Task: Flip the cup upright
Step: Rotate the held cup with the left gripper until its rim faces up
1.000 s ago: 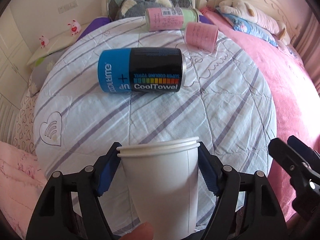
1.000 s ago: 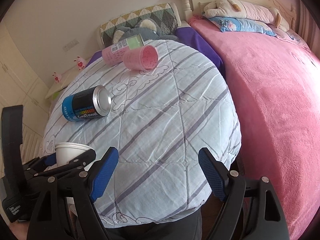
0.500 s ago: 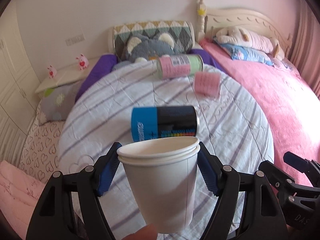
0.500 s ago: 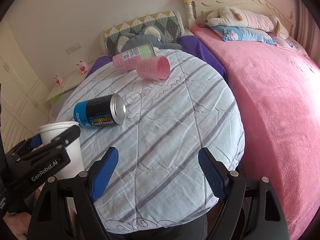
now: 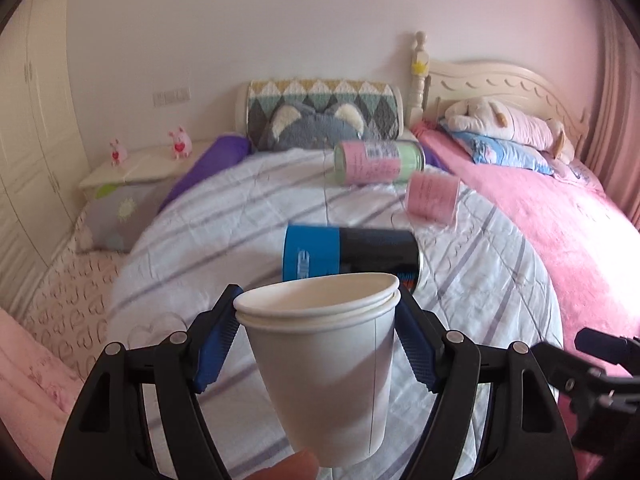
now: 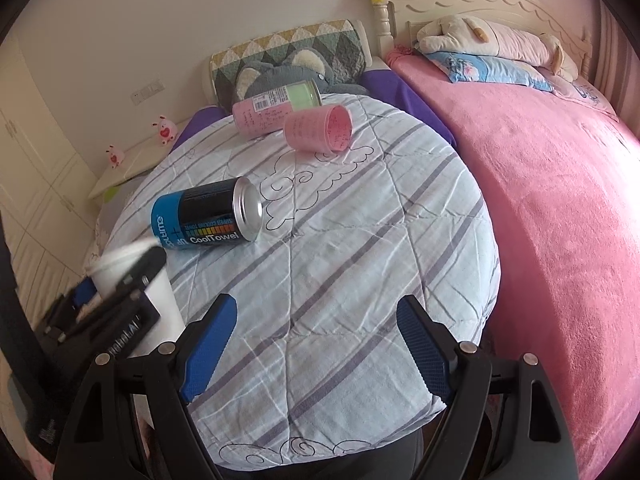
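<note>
The left gripper (image 5: 318, 340) is clamped on a white paper cup (image 5: 326, 372), its blue pads (image 5: 214, 354) pressing the cup's sides just under the rim; the cup looks like two nested cups, since two rolled rims show one above the other; it is held mouth up, tilted slightly, above the near edge of the striped quilt (image 5: 224, 248); a fingertip (image 5: 286, 466) shows just below the cup's base. In the right wrist view the same cup (image 6: 160, 304) appears at the left, partly hidden by the left gripper's black finger and blurred.

The right gripper (image 6: 316, 350) holds nothing; its jaws stand wide apart over the near part of the quilt (image 6: 360, 240).

On the quilt lies a blue-and-black CoolTowel can (image 6: 206, 216) on its side, its metal end facing right; well beyond it a pink cup (image 6: 318, 128) lies on its side with its mouth toward the right, just beside a pink-and-green canister (image 6: 276, 110), also on its side. To the right spreads a pink blanket (image 6: 560, 200); a grey plush cushion (image 6: 280, 70) rests against the headboard.
</note>
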`<act>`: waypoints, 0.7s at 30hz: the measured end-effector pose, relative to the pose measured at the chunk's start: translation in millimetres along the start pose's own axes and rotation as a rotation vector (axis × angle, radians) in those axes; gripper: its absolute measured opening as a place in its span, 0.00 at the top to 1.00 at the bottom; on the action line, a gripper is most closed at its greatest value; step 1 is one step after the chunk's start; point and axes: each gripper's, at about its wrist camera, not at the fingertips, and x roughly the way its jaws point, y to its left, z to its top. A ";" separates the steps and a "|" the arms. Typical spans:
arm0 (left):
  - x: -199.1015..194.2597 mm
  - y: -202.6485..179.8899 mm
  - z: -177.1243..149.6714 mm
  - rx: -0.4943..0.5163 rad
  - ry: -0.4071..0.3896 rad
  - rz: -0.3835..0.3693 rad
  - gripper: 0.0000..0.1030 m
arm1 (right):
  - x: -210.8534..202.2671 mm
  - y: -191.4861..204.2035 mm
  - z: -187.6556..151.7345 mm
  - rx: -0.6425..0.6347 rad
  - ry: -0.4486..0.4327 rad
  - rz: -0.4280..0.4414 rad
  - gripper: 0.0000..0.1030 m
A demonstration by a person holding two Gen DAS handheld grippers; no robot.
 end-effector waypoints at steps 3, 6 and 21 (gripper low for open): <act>0.0 -5.8 2.4 0.019 -0.010 -0.005 0.27 | -5.5 -0.6 0.5 0.003 -0.015 0.000 0.19; 8.8 -10.1 -14.1 0.031 0.037 -0.001 0.27 | -8.3 -2.3 -0.5 0.006 -0.020 -0.004 0.19; -29.7 -18.1 -51.0 0.074 0.014 0.021 0.27 | -21.5 -4.3 -16.5 0.009 -0.027 0.017 0.19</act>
